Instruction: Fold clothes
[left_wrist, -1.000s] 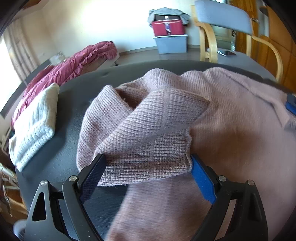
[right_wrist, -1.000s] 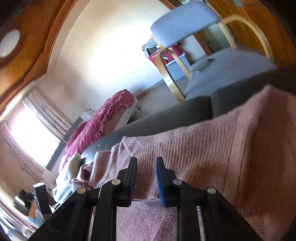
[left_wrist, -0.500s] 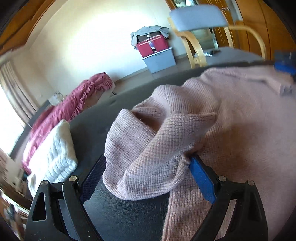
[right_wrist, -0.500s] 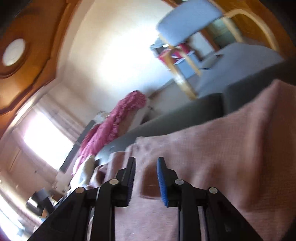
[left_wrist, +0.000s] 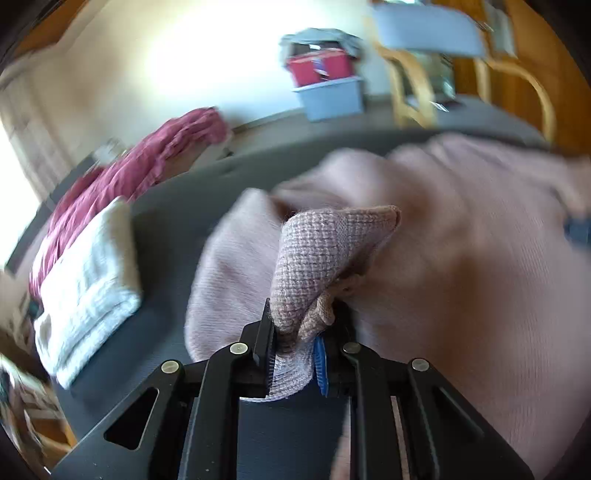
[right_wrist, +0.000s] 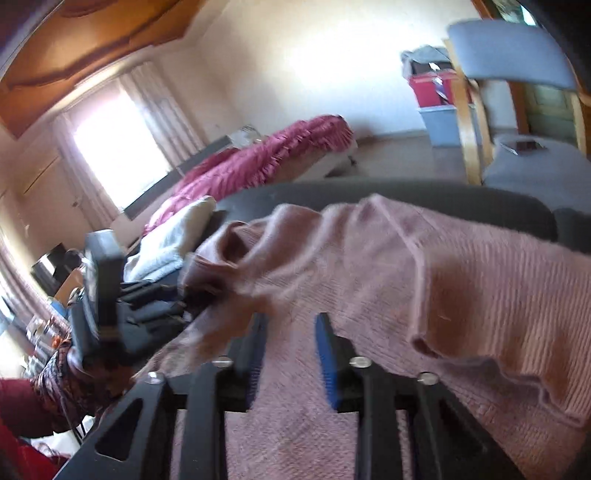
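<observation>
On the dark tabletop (left_wrist: 166, 221) the pink knit sweater (left_wrist: 461, 240) lies spread, bunched at its left end. The left tool (left_wrist: 293, 341) is clamped on a fold of its cuff, raised toward the camera. The right tool (right_wrist: 290, 334) hangs over the sweater with its fingers apart, gripping nothing. A folded white towel (left_wrist: 88, 284) lies at far left.

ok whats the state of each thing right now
left gripper: shut on a bunched fold of the sweater
right gripper: open, jaws apart over the sweater, gripping nothing
sweater: pink knit, rumpled, unfolded, spread on the dark table
white cloth: folded, lying apart from the sweater
</observation>
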